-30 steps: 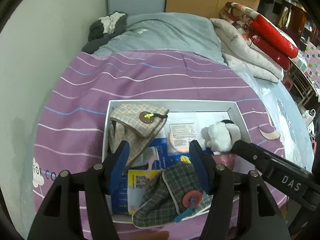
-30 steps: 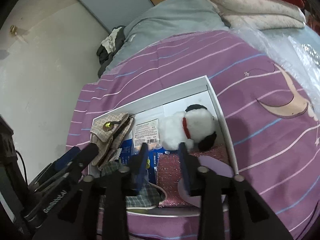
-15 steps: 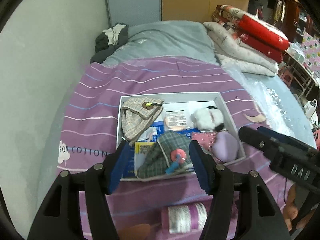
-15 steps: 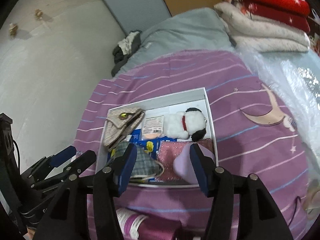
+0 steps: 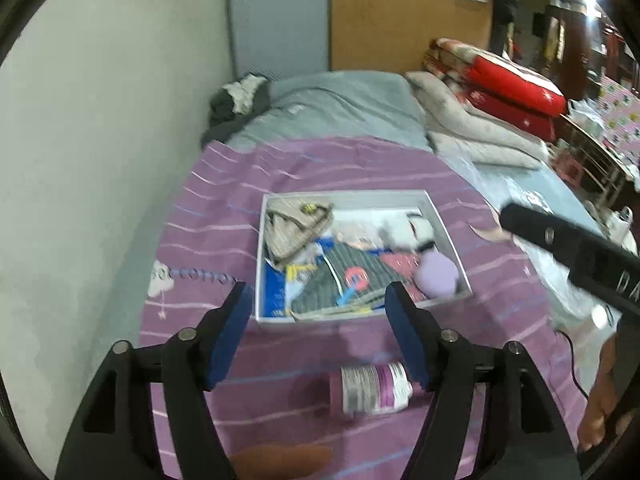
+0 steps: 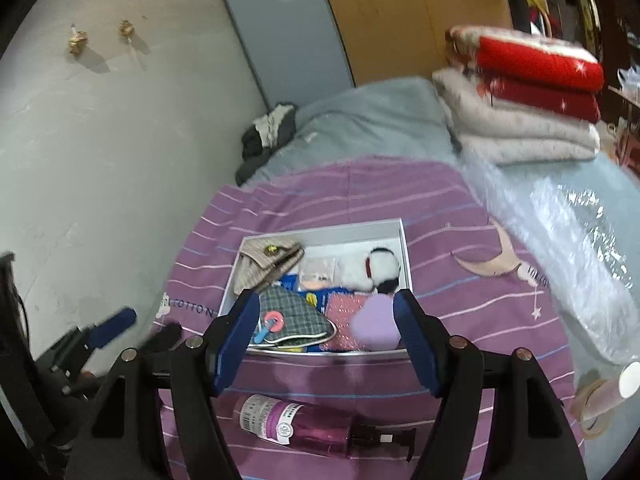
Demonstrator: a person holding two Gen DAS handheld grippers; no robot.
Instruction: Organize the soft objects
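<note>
A shallow white box (image 6: 403, 240) lies on a purple striped bedspread (image 6: 460, 312) and holds the soft things. A beige plaid pouch (image 6: 266, 262) sits at its far left, a white plush dog (image 6: 370, 270) at its far right, a green plaid pouch (image 6: 294, 314) at the near left, and a lilac soft pad (image 6: 374, 326) on a pink glittery cloth (image 6: 340, 318) at the near right. A purple spray bottle (image 6: 298, 424) lies on its side on the bedspread, just near of the box.

The left gripper (image 5: 318, 332) and right gripper (image 6: 326, 338) both hang above the bedspread near of the box, apart from everything. Both sets of jaws are spread and opening, with nothing between them. Folded red and white quilts (image 6: 528, 100) are stacked at the far right.
</note>
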